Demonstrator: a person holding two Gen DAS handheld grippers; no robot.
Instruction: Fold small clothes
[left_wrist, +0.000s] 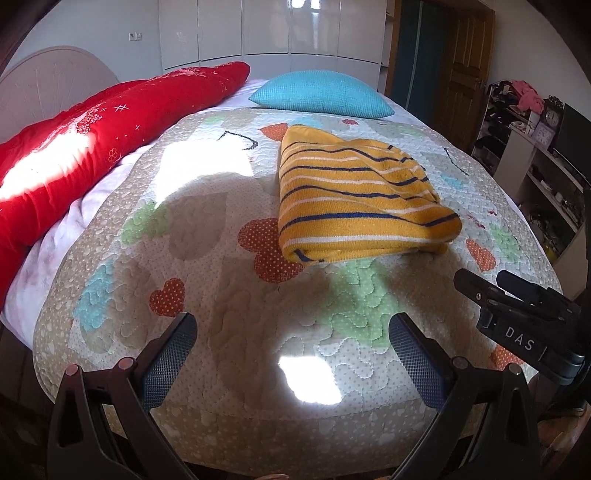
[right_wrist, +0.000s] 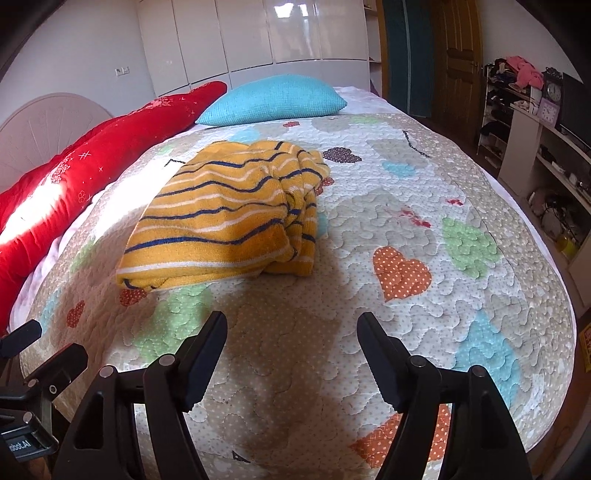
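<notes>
The yellow striped knit garment (left_wrist: 354, 195) lies folded in a thick bundle on the quilted bedspread (left_wrist: 229, 295), ahead of both tools and touched by neither. The left tool (left_wrist: 291, 354) and right tool (right_wrist: 291, 354) both stand spread wide with nothing between their fingers. It looks soft, light and floppy, with layers likely to slide apart; I judge the near folded edge or a corner the safest hold.

Yellow striped garment (left_wrist: 354, 195) (right_wrist: 225, 218) lies folded on the quilt.
</notes>
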